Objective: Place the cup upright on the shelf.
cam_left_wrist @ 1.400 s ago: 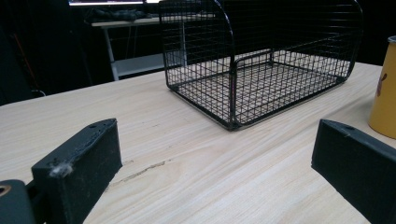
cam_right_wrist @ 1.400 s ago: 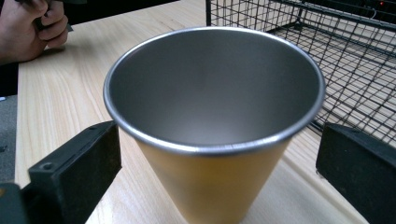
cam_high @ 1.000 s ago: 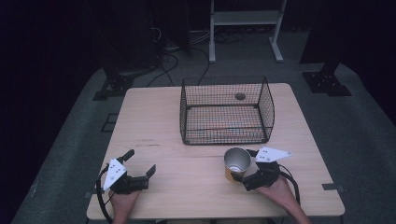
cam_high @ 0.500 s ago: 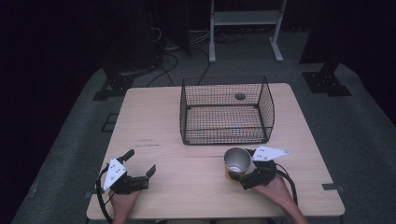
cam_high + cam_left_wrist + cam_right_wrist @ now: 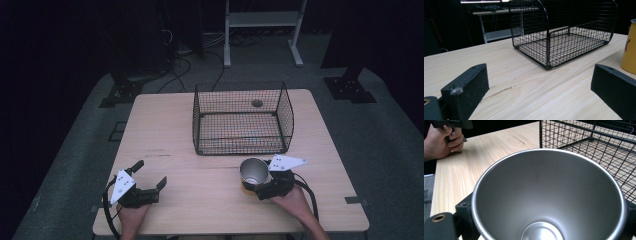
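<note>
You see the high view dim and a little soft, with the surroundings almost black and only the pale wooden table point(image 5: 200, 135) lit from above. In the right gripper view, the steel inside of the yellow metal cup point(image 5: 549, 202) shines evenly, without hard glare.

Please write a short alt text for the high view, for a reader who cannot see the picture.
On a wooden table, the right tool grips a steel cup with a yellow outside, just in front of a black wire basket. The left tool rests open near the front left edge, holding nothing.
</note>
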A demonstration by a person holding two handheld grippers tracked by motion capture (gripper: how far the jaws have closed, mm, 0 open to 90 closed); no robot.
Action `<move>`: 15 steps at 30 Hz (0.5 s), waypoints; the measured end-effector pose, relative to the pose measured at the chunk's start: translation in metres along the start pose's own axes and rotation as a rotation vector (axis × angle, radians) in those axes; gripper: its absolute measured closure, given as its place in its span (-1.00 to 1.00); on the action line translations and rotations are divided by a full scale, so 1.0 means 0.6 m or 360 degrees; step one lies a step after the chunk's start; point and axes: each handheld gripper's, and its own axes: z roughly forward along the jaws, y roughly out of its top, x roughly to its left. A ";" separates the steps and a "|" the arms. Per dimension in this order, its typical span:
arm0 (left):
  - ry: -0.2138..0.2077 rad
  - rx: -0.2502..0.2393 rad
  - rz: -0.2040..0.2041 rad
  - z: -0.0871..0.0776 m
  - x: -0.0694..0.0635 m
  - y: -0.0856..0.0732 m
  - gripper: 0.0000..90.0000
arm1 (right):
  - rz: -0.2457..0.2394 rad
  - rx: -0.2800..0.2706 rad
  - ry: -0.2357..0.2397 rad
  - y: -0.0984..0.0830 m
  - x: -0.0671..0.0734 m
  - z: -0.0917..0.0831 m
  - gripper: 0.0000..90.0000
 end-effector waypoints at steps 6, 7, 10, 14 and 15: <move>0.0000 -0.0002 0.0000 0.000 0.000 0.000 -0.98 | -0.0013 0.0012 0.0005 0.002 0.000 -0.001 -0.75; 0.0000 -0.0001 0.0000 0.000 0.000 0.000 -0.98 | -0.0012 0.0012 0.0007 0.002 0.000 -0.001 -0.75; 0.0000 -0.0001 -0.0001 0.000 0.000 0.000 -0.98 | 0.0000 0.0012 0.0022 0.003 -0.002 -0.004 -0.73; 0.0002 -0.0001 0.0000 0.000 0.000 0.000 -0.98 | 0.0007 0.0023 0.0030 0.007 -0.006 -0.009 -0.73; 0.0002 0.0000 0.0000 0.000 0.000 0.000 -0.98 | 0.0016 0.0023 0.0035 0.008 -0.007 -0.011 -0.73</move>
